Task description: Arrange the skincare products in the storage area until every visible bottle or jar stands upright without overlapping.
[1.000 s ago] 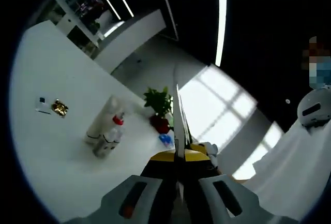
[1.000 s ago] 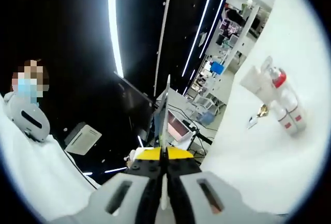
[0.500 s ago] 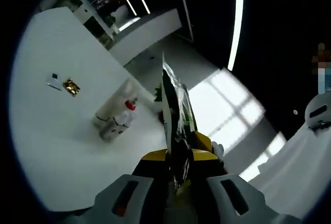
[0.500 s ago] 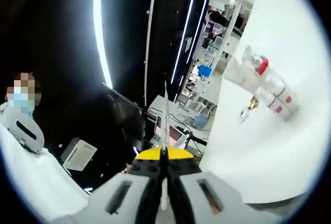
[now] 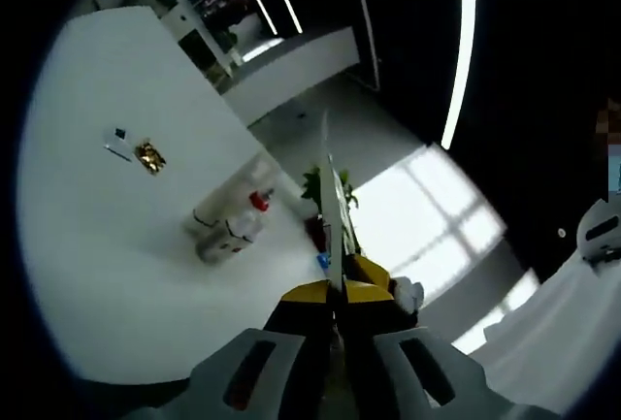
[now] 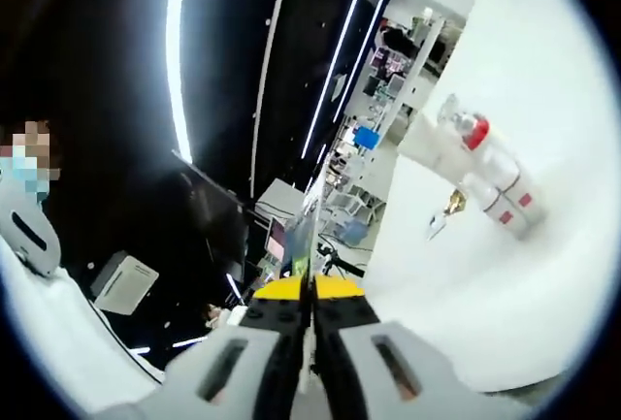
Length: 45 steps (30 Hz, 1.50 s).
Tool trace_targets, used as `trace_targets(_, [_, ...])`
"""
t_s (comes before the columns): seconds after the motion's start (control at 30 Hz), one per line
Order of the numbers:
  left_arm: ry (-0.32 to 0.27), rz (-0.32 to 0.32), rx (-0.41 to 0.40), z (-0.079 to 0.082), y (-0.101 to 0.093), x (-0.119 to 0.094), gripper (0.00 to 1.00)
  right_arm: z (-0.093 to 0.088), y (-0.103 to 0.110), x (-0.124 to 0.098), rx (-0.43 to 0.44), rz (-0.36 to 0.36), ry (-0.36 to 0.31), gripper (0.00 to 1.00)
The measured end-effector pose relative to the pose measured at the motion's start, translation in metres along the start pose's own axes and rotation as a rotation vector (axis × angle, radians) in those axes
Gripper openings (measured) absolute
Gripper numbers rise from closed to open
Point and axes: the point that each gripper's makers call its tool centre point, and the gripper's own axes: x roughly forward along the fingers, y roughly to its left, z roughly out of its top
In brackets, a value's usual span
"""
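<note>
On the white table point(image 5: 87, 274), the bottles point(image 5: 228, 236) are seen far off, huddled together. Both the left gripper point(image 5: 333, 274) and right gripper point(image 6: 309, 289) are held closed, empty, well apart from them, presumably awaiting approach.

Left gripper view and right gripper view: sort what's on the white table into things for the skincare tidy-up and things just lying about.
For the job:
- red-capped bottle
- white tube
- silver-grey bottles, apparently lying on their sides

Just lying about:
- gold-wrapped item
- small white card
- potted plant
- small blue item

All sit on the white table.
</note>
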Motion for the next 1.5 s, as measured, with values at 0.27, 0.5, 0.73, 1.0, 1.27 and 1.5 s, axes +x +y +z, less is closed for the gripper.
trace_targets(0.27, [0.01,0.021,-0.026,0.001,0.011,0.002,0.0,-0.004,-0.004,0.003,-0.109,-0.018,0.045,0.26])
trace_targets(0.5, [0.019,0.033,-0.055,0.002,0.021,0.006,0.0,-0.008,-0.014,0.008,-0.179,-0.039,0.093,0.37])
trace_targets(0.73, [0.037,0.052,-0.067,0.002,0.031,0.01,0.0,-0.006,-0.028,0.008,-0.203,-0.082,0.109,0.5])
trace_targets(1.0, [0.063,0.09,-0.078,0.003,0.05,0.014,0.0,-0.002,-0.042,0.006,-0.226,-0.118,0.117,0.54])
trace_targets(1.27, [0.081,0.132,-0.095,0.002,0.072,0.019,0.0,0.001,-0.06,-0.001,-0.264,-0.172,0.138,0.6])
trace_targets(1.5, [0.08,0.176,-0.12,0.005,0.093,0.021,0.0,0.006,-0.075,-0.01,-0.276,-0.225,0.138,0.67])
